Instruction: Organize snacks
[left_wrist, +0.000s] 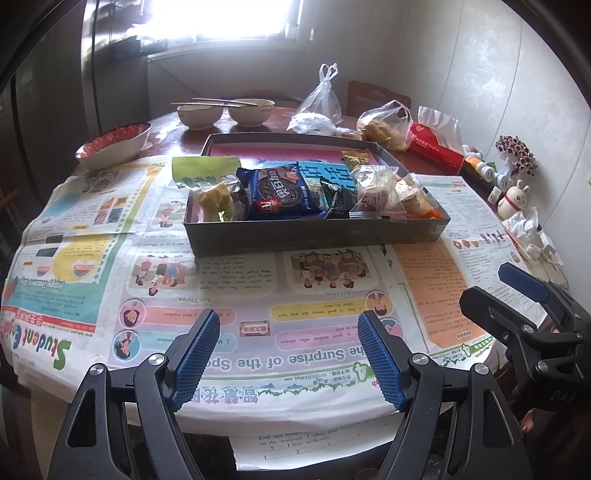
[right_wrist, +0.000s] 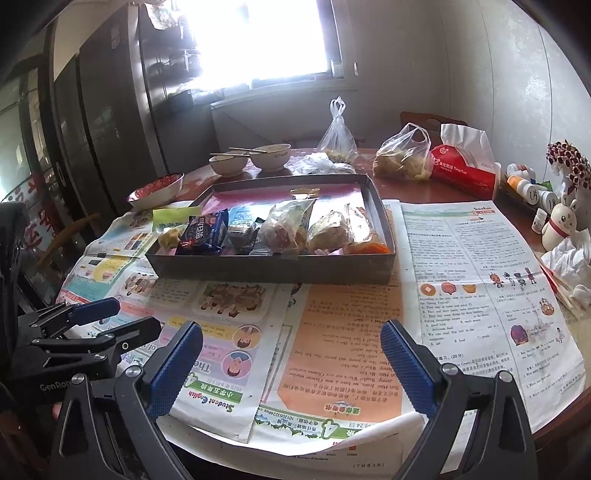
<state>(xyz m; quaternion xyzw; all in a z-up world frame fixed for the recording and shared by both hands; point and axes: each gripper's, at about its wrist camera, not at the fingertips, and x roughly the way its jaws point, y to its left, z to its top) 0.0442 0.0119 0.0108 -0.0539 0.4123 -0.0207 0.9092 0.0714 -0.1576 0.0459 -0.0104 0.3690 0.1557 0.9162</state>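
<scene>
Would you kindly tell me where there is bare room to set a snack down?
Free: the far half of the grey tray, behind the snack row, and the newspaper between tray and table edge. Crowded: the tray's near half and the right table edge around the rabbit figurine.

Black tongs (left_wrist: 289, 356); blue ribbed pads (left_wrist: 195, 360)

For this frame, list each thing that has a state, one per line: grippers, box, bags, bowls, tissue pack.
left gripper: open, empty, above the newspaper
right gripper: open, empty
snack box: lidless, snack packets piled along its near side
blue cookie packet: sealed, lying in the box
tall plastic bag: tied at the top
two white bowls: upright, chopsticks across them
red tissue pack: opened, tissue sticking out
</scene>
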